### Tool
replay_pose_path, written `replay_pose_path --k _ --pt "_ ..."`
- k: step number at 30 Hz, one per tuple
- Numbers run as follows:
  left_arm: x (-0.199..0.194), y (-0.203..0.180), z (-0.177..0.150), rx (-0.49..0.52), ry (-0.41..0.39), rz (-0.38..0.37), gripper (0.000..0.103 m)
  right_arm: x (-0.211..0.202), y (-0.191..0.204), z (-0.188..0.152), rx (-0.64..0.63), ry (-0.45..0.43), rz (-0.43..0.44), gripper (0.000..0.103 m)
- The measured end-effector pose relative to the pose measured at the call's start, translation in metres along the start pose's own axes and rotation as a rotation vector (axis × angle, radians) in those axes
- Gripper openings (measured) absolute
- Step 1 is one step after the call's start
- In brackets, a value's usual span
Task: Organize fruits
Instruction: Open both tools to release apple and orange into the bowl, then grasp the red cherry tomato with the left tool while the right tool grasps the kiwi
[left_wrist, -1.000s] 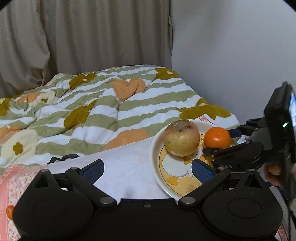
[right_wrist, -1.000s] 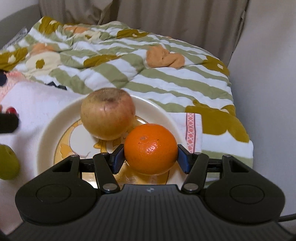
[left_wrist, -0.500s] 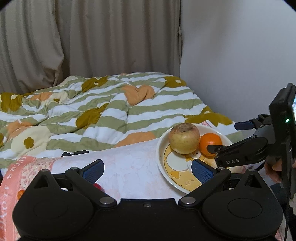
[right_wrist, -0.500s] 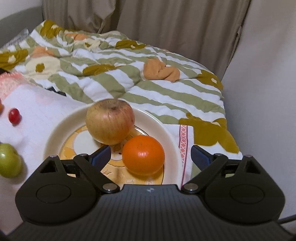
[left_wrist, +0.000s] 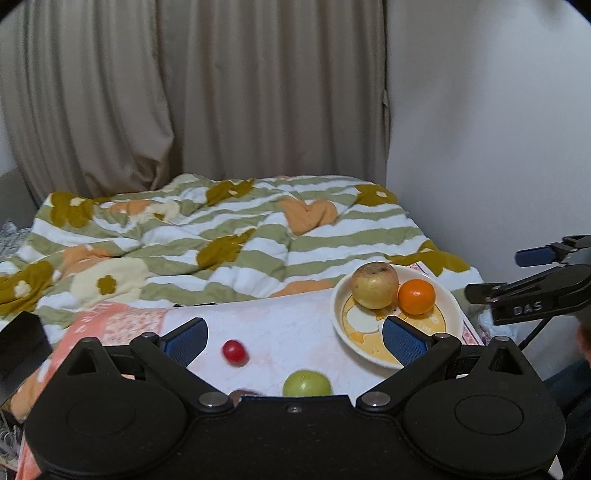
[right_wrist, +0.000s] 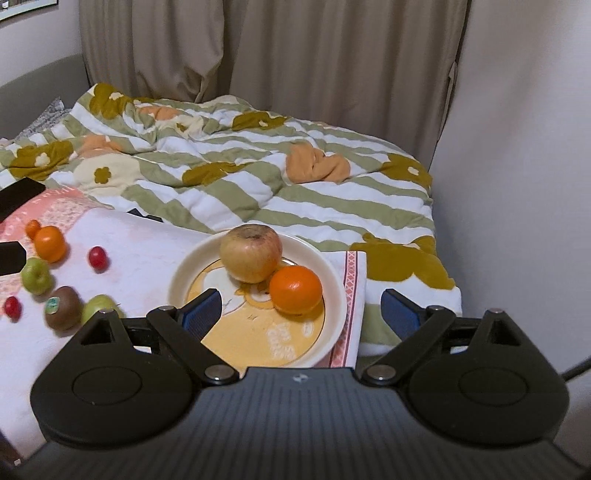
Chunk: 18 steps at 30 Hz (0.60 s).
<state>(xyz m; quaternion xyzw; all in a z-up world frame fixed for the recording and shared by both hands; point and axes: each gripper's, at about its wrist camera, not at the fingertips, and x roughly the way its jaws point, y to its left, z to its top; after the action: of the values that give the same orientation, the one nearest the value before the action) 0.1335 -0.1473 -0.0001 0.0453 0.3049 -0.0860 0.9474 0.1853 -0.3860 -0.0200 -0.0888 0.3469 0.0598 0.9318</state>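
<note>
A cream plate (right_wrist: 332, 280) (left_wrist: 452, 308) holds a yellowish apple (right_wrist: 251, 257) (left_wrist: 375, 284) and an orange (right_wrist: 295, 289) (left_wrist: 416, 296), touching each other. My right gripper (right_wrist: 301, 314) is open and empty, drawn back above the plate's near side; it also shows at the right edge of the left wrist view (left_wrist: 532, 273). My left gripper (left_wrist: 293, 338) is open and empty over the white cloth. Loose on the cloth lie a red cherry tomato (left_wrist: 233, 352) (right_wrist: 98, 257), a green fruit (left_wrist: 307, 384) (right_wrist: 98, 306), a kiwi (right_wrist: 62, 307), another green fruit (right_wrist: 36, 275), a second orange (right_wrist: 50, 243) and more small fruits.
A striped flowered quilt (left_wrist: 229, 236) covers the bed behind the cloth. Beige curtains (left_wrist: 184, 92) hang at the back and a white wall (left_wrist: 498, 129) stands on the right. A dark flat object (right_wrist: 18, 195) lies at the cloth's far left.
My right gripper opened, let go of the orange on the plate and drew back. My left gripper also pulled back, so loose fruits on the cloth came into view.
</note>
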Motion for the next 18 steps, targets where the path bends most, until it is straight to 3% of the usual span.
replay_pose_path --k 7,18 --pt "-0.046 0.017 -0.021 -0.015 -0.008 0.072 0.103 -0.046 0.017 -0.005 0.017 -0.014 0.045 0.103" --pt "-0.072 0.065 -0.057 -0.039 0.016 0.138 0.103 -0.076 0.072 -0.019 0.073 -0.009 0.101 0.103"
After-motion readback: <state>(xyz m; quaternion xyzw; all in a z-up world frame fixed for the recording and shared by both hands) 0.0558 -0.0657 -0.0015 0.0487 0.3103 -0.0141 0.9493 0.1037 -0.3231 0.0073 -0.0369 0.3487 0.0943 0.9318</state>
